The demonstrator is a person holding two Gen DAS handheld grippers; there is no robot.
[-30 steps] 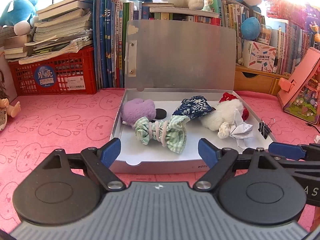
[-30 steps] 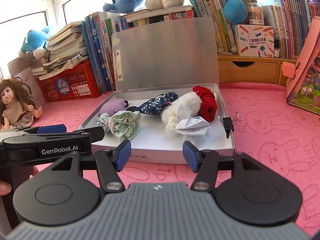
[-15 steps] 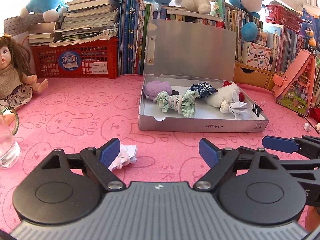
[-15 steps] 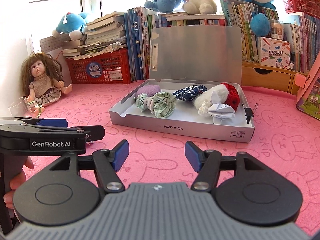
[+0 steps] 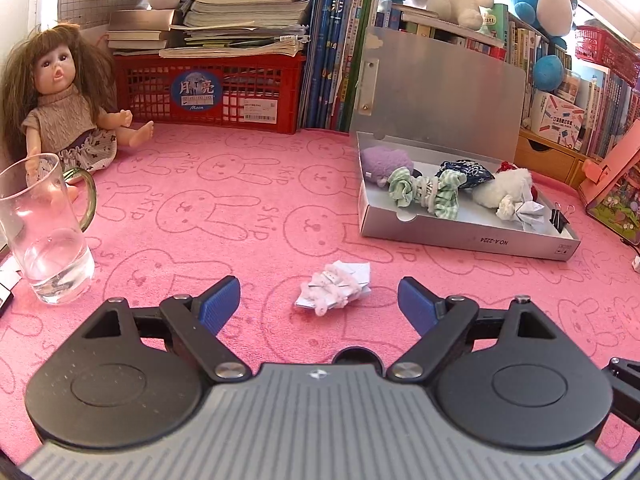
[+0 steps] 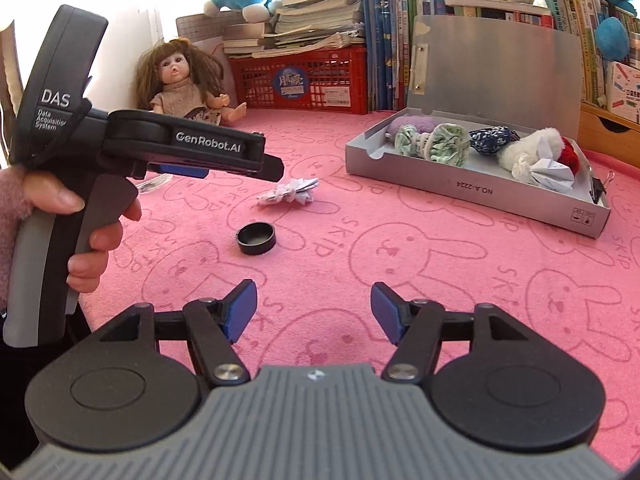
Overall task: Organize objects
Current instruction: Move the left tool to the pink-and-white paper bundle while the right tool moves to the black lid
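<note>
While the left claw (image 5: 319, 300) gaped empty before a crumpled paper wad (image 5: 334, 288), the right claw (image 6: 313, 312) hung empty too, its jaws lately widened. A black cap (image 6: 256, 237) lay beyond it on the pink counter (image 6: 440, 264).

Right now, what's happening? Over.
Both grippers open, empty: left, right. Crumpled paper and black cap loose on the mat, outside the box. Nothing blocking.

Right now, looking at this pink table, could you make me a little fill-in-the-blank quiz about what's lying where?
1. The green checked scrunchie lies inside the grey ____.
2. The crumpled paper wad lies on the pink mat, straight ahead of the open ____ gripper.
3. The round black cap lies on the mat, ____ the box.
4. The glass mug stands in front of the ____.

Missing words: box; left; outside; doll
</note>
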